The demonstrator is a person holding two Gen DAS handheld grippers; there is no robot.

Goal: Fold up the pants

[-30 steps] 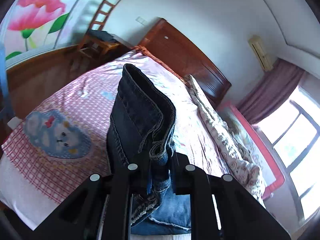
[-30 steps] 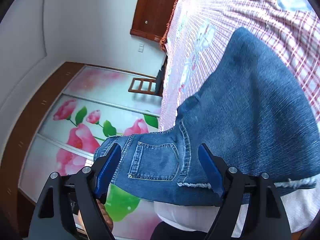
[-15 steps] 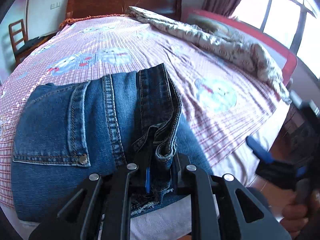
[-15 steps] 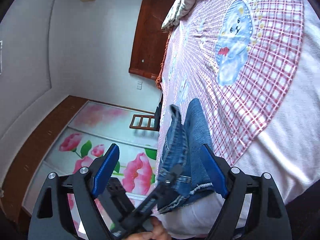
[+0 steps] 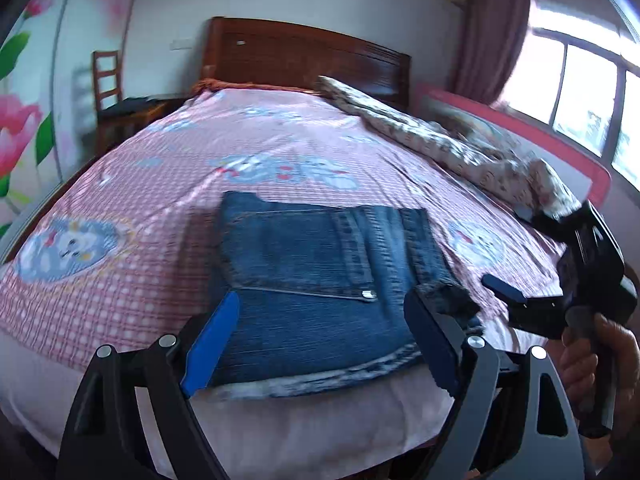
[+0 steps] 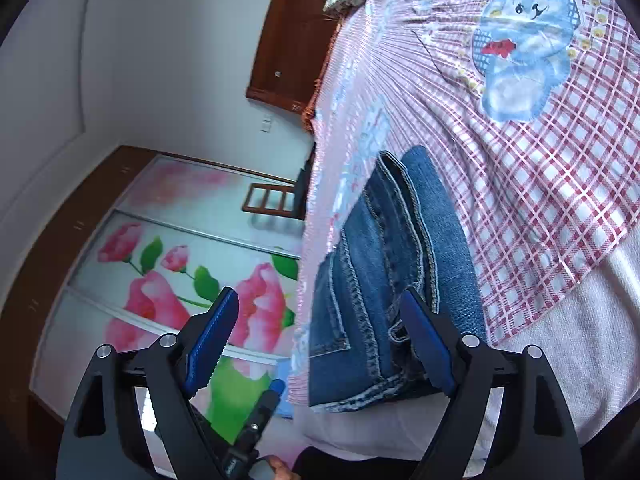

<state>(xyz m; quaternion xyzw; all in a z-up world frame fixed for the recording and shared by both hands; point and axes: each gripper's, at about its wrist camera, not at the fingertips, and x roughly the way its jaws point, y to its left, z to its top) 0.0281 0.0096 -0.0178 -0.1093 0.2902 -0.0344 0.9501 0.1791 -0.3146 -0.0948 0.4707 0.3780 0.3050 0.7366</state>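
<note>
Wooden headboard [image 5: 304, 56] against white wall, chair [image 5: 110, 92] beside it, bright window [image 5: 592, 92] with curtain [image 5: 494, 28].

The left gripper [image 5: 320, 340], clamped on a bunched edge of the jeans [image 5: 320, 280] until half a second ago, now has its jaws spread wide and holds nothing. The jeans, hanging in the air a second ago, now lie flat as a folded stack near the bed's [image 5: 120, 280] front edge, back pocket up.
</note>
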